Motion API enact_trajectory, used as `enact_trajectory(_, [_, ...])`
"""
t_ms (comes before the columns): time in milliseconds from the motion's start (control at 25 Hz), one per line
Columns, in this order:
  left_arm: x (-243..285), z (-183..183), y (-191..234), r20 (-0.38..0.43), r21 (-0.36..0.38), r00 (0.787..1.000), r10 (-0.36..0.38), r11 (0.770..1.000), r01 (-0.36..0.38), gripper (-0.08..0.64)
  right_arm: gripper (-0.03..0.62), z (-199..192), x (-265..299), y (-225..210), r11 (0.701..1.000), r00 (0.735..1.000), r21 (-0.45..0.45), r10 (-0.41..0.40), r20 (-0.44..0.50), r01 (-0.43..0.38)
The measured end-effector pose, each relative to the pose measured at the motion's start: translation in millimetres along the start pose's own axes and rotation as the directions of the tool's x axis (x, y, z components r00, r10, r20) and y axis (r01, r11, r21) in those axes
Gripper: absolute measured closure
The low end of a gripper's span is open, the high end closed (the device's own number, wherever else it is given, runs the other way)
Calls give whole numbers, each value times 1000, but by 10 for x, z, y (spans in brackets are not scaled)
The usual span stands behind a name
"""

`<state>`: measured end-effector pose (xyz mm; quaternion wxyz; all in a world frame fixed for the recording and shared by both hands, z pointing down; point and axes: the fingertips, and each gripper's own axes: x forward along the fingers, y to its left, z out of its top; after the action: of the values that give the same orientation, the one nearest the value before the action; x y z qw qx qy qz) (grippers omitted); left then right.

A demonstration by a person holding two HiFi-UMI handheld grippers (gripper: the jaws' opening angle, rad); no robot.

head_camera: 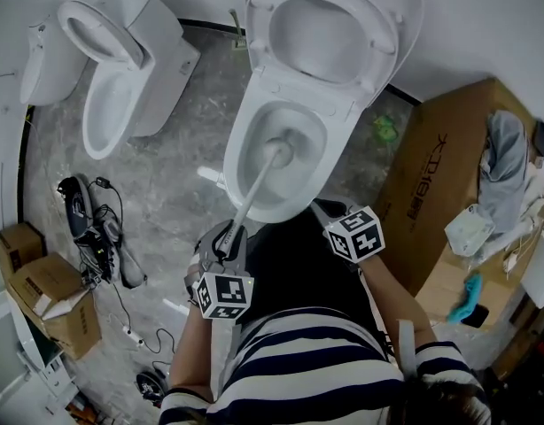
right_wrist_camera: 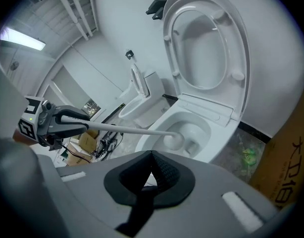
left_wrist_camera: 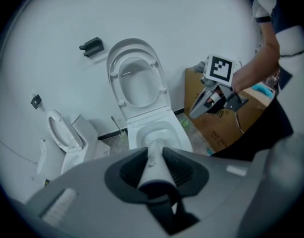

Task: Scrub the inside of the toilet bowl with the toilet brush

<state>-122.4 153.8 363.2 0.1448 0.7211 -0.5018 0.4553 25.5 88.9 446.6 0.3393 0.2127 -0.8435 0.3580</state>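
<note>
Against the white wall at far left stands a second toilet (head_camera: 121,69) with its seat up. Below it, on the grey marbled floor (head_camera: 179,184), lie a tangle of black cables (head_camera: 95,233) and two small cardboard boxes (head_camera: 46,290). Nearer the middle, the left gripper (left_wrist_camera: 154,153) pinches the upper end of the toilet brush (head_camera: 254,189); its jaws close on the white handle from both sides. The handle slants up and to the right over the rim of the toilet bowl (head_camera: 237,144). The round white brush head (right_wrist_camera: 173,139) sits low inside the bowl, just beside the outlet at the bottom. Whether it presses on the porcelain cannot be told. Behind the bowl, the seat and lid (head_camera: 343,25) are tipped up against the wall. Right of the brush, the right gripper (right_wrist_camera: 151,155) hovers near the bowl's front edge, apart from the brush, its jaws pressed together with nothing between them. A small green object (head_camera: 385,128) lies on the floor beside the toilet's right flank. Farther right stands a large brown carton (head_camera: 427,184), with a grey cloth (head_camera: 507,162) heaped on top of it. At the bottom edge shows the person's striped top (head_camera: 325,361).
</note>
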Motion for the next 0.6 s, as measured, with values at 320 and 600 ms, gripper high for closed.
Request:
enact_trajectory(320, [455,-42,84,-29,54,999,-44,997,46,560,594,-36,225,-214,997,1000,73,-24,-9,24])
enact_trajectory(600, [743,-34,276,-42,109,996,-79,991,83,560,594,11,435,-320,987,999,154,-50,0,50])
